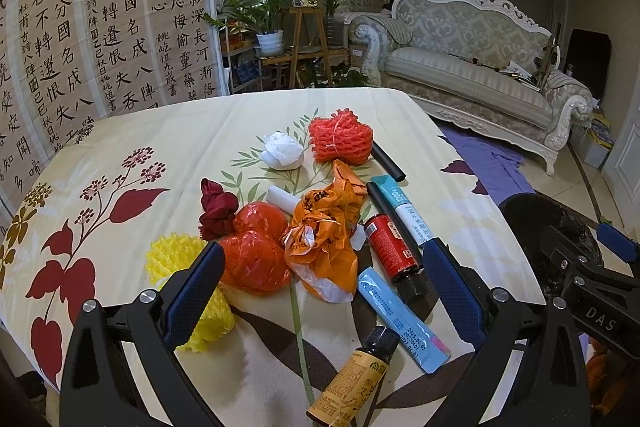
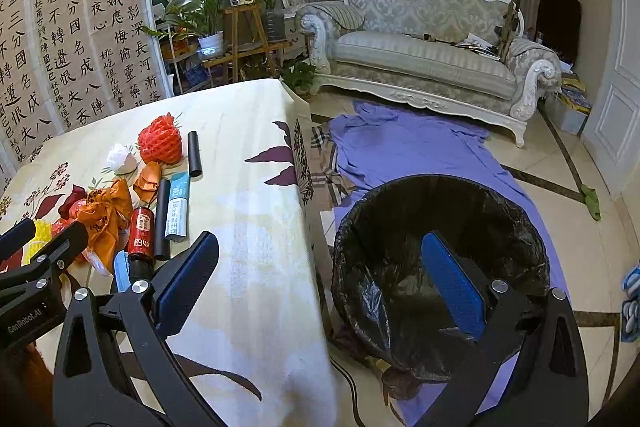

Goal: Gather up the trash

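Trash spread on table (image 1: 120, 147), none picked yet, likely the start. Left gripper (image 1: 320, 279) spread wide, empty, hovering over pile: yellow net (image 1: 168, 259) by left finger, red bag (image 1: 252, 259) and orange bag (image 1: 324, 239) between fingers, red bottle (image 1: 390, 247) near right finger, long axis running away, cap toward camera. Next: drop, close on one piece. Right gripper (image 2: 320, 275) released, empty, right finger over bin (image 2: 440, 267).

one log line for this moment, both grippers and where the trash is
left gripper: open, empty, over table trash | right gripper: open, empty, by trash bin | orange bag, red bottle: on table
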The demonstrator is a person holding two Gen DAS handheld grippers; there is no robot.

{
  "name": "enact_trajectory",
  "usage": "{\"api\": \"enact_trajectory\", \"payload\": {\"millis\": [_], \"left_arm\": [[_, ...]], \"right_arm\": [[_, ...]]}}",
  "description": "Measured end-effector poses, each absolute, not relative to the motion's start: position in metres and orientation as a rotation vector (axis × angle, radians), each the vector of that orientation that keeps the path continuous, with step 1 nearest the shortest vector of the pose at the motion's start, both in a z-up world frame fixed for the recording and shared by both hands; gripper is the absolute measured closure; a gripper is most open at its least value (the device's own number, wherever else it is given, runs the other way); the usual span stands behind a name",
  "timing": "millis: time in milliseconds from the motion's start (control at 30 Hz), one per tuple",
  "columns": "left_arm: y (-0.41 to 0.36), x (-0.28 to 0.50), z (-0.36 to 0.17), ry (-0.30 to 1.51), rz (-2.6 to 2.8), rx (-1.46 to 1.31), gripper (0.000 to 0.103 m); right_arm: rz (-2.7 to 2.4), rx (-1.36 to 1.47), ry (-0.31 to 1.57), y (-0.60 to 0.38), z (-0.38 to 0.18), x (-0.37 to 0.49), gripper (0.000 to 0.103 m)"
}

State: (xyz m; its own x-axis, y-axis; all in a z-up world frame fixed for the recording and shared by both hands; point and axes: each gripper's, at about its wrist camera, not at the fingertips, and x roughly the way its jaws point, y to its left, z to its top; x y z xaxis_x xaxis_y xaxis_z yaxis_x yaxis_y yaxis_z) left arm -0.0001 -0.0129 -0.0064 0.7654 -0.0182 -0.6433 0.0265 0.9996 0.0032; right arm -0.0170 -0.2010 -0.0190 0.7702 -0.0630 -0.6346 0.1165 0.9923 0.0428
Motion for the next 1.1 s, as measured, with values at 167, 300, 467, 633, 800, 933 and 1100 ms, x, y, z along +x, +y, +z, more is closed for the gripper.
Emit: {"api": "enact_trajectory", "payload": {"millis": [167,300,467,633,800,933,1100], "left_arm": [[-0.0123,-0.0011,-0.0062,0.698,-0.026,0.011,0.007],[-0.0124,-0.0008,-0.0063,0.700,-0.025,0.012,0.007],[-0.0128,-0.0013,-0.0078,0.705,-0.028,0.011,0.007],[-0.0131,-0.0014,-0.0080,0.704,-0.028,0.012,0.007],[-0.0130,-0.0010,-0.0078,0.705,-0.028,0.011,0.007],[-0.0131,-0.0010,-0.0094,0.707,-0.030,0.013,0.007],[-0.0138,-0.0012,-0.0109,0.711,-0.034,0.014,0.007]], "right_arm": [[-0.097,0.080,0.685,-0.2013,-0.0191,-0.0177,0.004],[-0.097,0.080,0.685,-0.2014,-0.0192,-0.0173,0.004],[-0.098,0.082,0.686,-0.2015,-0.0193,-0.0174,0.004],[-0.098,0.082,0.687,-0.2017,-0.0191,-0.0174,0.004],[-0.104,0.085,0.686,-0.2033,-0.0200,-0.0195,0.004],[-0.102,0.085,0.688,-0.2040,-0.0206,-0.0196,0.004],[-0.104,0.084,0.689,-0.2049,-0.0219,-0.0201,0.004]]}}
